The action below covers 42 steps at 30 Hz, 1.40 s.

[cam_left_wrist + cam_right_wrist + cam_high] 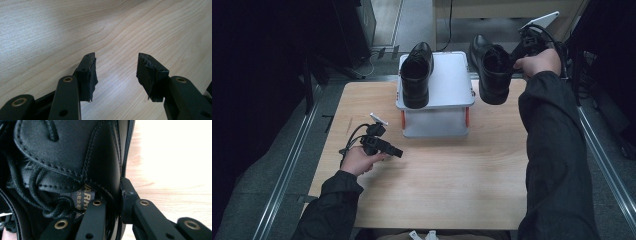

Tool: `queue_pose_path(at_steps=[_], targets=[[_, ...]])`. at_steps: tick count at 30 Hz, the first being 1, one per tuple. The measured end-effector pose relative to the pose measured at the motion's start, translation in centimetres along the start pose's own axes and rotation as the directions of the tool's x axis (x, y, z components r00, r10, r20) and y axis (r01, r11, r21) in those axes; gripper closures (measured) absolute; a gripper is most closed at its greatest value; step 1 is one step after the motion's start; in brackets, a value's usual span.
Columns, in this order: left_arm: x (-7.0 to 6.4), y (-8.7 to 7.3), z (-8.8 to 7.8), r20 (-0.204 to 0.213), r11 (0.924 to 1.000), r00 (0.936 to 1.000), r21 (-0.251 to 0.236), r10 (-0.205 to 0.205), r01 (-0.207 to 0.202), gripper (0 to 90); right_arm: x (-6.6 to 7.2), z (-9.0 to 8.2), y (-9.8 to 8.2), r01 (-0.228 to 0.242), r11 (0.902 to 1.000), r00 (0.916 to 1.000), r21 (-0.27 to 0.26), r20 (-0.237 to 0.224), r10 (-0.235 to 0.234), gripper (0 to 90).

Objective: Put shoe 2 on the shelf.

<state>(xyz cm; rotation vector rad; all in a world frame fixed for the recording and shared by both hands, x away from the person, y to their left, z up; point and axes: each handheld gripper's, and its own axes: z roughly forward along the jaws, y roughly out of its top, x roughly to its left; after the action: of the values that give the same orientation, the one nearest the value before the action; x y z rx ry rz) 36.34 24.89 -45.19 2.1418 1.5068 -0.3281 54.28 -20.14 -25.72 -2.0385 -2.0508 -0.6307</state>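
Glossy black leather lace-up dress shoe [492,70], upper right of the high view, held off the table beside the white box [447,85]. Right gripper [518,56] clamps its side wall at the opening, one jaw inside. Long axis runs up-frame, toe uppermost. Left gripper [396,152], lower left, jaws wide, empty.
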Motion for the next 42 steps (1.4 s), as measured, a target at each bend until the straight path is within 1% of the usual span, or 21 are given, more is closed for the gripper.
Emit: queue_pose_path(at_steps=[5,8,10,14,17,20,21,23,26,29,32,36,38,42], targets=[[0.1,0.0,-0.1,-0.009,1.0,1.0,-0.001,-0.004,0.004,49.7,2.2,1.0,0.5,0.022,0.9995,0.9997,0.022,0.013,-0.022,85.1],[0.2,0.0,-0.1,-0.007,1.0,1.0,0.001,-0.002,0.002,49.7,3.6,1.8,0.8,0.047,0.9979,0.9988,0.043,0.008,-0.048,84.6],[0.2,0.0,-0.1,-0.005,1.0,1.0,0.002,0.0,0.0,49.9,4.4,2.4,0.9,0.063,0.997,0.998,0.045,0.009,-0.063,84.6],[0.2,0.0,-0.1,-0.004,1.0,1.0,0.004,0.002,-0.002,49.9,5.8,3.4,1.2,0.072,0.9958,0.9972,0.056,0.014,-0.073,84.6],[0.2,0.0,-0.1,0.001,1.0,1.0,0.004,0.001,-0.001,49.9,6.5,3.9,1.3,0.077,0.9952,0.9966,0.061,0.026,-0.079,84.4],[0.2,0.0,0.0,0.001,1.0,1.0,0.008,0.003,-0.003,49.9,7.1,4.3,1.4,0.086,0.9952,0.9959,0.048,0.026,-0.087,84.3],[0.2,0.0,0.1,0.002,1.0,1.0,0.009,0.002,-0.002,49.9,7.3,4.5,1.4,0.082,0.9953,0.9962,0.05,0.023,-0.084,84.3],[0.3,0.0,0.1,0.002,1.0,1.0,0.008,0.001,-0.001,49.9,7.7,4.8,1.4,0.09,0.9947,0.9954,0.05,0.027,-0.092,84.0],[0.3,0.0,0.1,0.001,1.0,1.0,0.009,0.002,-0.002,49.9,8.4,5.1,1.4,0.093,0.9944,0.9948,0.051,0.037,-0.095,82.8],[0.3,0.0,0.1,0.0,0.9999,1.0,0.011,0.001,-0.001,50.2,9.2,5.4,1.3,0.106,0.9929,0.9933,0.053,0.04,-0.108,81.8],[0.3,0.1,0.1,-0.002,0.9999,1.0,0.013,0.001,-0.001,50.2,9.6,5.6,1.1,0.114,0.9918,0.9922,0.057,0.044,-0.117,81.7],[0.3,0.0,0.2,-0.003,0.9999,1.0,0.013,0.001,-0.001,50.1,10.0,5.8,1.0,0.115,0.9917,0.9925,0.057,0.035,-0.117,81.3],[0.3,0.1,0.2,-0.004,0.9999,1.0,0.014,0.0,0.0,50.1,10.3,5.9,0.8,0.13,0.9896,0.9905,0.06,0.036,-0.133,80.6],[0.3,0.1,0.2,-0.006,0.9999,1.0,0.014,-0.001,0.001,50.0,10.8,6.1,0.6,0.134,0.9889,0.9907,0.063,0.012,-0.135,78.4]])
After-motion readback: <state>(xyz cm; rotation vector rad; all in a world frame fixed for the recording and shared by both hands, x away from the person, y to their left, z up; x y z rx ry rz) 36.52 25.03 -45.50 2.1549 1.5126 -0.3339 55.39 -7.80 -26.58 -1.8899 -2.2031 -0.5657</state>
